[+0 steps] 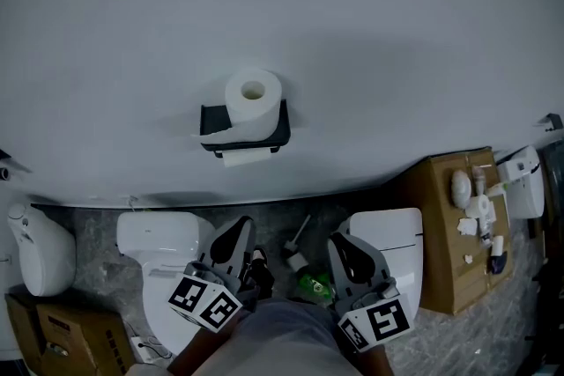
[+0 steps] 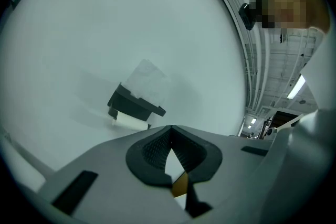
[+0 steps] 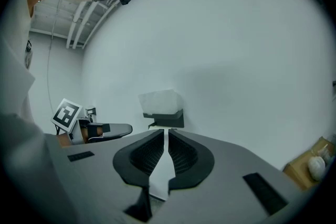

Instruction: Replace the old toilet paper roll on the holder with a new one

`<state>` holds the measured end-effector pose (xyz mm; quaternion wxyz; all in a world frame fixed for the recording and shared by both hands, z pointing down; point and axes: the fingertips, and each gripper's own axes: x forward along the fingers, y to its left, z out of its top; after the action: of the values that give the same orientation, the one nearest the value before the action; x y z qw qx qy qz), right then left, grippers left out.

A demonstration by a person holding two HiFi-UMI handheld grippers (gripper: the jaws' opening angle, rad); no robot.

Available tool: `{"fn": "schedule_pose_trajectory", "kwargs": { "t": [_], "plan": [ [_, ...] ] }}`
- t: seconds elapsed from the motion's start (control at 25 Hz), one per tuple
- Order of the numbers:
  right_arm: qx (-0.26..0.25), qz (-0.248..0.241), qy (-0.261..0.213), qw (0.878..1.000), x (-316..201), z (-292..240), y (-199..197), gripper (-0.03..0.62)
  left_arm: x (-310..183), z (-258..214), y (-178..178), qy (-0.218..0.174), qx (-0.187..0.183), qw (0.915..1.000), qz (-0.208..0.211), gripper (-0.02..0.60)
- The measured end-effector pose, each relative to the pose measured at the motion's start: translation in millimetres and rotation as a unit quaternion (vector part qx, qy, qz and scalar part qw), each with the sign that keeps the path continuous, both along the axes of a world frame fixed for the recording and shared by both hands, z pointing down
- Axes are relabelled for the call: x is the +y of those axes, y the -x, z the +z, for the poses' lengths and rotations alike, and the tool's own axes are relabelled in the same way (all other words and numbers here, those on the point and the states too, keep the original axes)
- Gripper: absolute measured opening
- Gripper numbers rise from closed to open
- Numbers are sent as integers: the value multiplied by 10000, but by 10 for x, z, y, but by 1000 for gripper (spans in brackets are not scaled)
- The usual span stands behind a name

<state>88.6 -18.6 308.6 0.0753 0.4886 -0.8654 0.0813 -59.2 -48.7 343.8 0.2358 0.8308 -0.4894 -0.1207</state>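
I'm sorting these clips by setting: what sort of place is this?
Likely a staged bathroom: a wall holder with a toilet paper roll on top, a toilet below it and a second toilet close by.

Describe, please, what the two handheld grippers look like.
Both the left gripper and the right gripper have smooth grey bodies ending in two black jaws, whose pads are ribbed on the inside. Each carries a white cube printed with black square markers. No cables are visible.
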Motion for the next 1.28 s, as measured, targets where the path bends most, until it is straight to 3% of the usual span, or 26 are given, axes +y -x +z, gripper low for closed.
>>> {"fn": "schedule_pose_trajectory", "kwargs": {
  "t": [0.36, 0.6, 0.84, 1.0, 1.16, 1.28],
  "plan": [
    [354, -272, -373, 9983, -409, -112, 530, 45, -484, 36, 208, -74, 197, 9996, 168, 5],
    [625, -473, -541, 9955, -612, -188, 809, 87, -708, 234, 213, 278, 803, 9962, 186, 5],
    [771, -568, -586, 9937, -749, -254, 954, 111, -844, 432, 148, 777, 1763, 9811, 170, 5],
    [821, -551, -615, 9932, -847, -285, 940, 121, -905, 516, 123, 888, 2067, 9744, 27, 5],
    [804, -588, -625, 9931, -935, -302, 964, 129, -1022, 626, 161, 1070, 2473, 9625, -327, 6],
    [803, -615, -604, 9930, -975, -293, 972, 132, -1098, 688, 181, 987, 2742, 9551, -538, 6]
  ]
}}
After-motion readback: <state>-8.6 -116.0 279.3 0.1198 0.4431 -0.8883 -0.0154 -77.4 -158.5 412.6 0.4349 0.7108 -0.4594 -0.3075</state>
